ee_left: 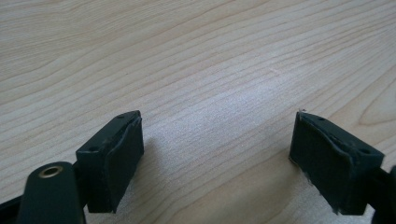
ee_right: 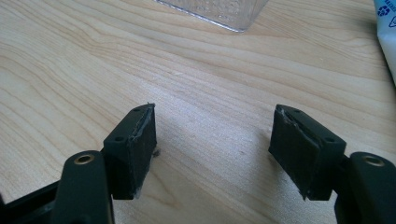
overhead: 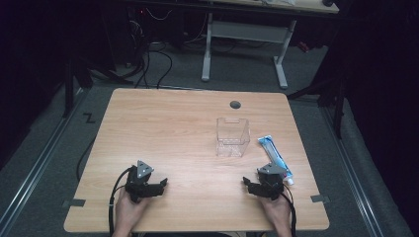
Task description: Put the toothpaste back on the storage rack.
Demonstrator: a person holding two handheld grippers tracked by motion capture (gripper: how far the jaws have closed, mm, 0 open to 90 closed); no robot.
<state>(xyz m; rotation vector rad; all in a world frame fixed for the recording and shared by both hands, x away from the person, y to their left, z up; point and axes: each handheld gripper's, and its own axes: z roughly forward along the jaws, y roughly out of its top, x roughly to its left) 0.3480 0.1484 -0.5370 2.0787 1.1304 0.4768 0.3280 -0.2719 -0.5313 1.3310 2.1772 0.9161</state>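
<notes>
Toothpaste tube (overhead: 274,153), white and blue with a small cap at its near end, lies flat on the right side of a light wooden table (overhead: 173,128). Its long axis runs diagonally: the cap points toward the person's edge of the table and slightly right, while the flat crimped tail points away and slightly left. Just to its left, a little apart, stands a clear plastic box (overhead: 232,137), upright and open at the top, with nothing visible inside. The right gripper (overhead: 251,184) rests low on the table near the front edge, with the tube's cap end just beside its grey top plate; its jaws are spread wide with only bare wood between them, as the right gripper view confirms, where a corner of the box (ee_right: 219,11) and an edge of the tube (ee_right: 387,28) appear at the top. The left gripper (overhead: 159,185) sits well apart on the left side, its jaws likewise spread and holding nothing. As for risks, the tube lies beside and slightly behind the right gripper, so a careless swing could nudge it toward the table's right edge. A grip along its length instead of across it would probably slip. The light box may well tip or slide if the tube knocks its rim.
</notes>
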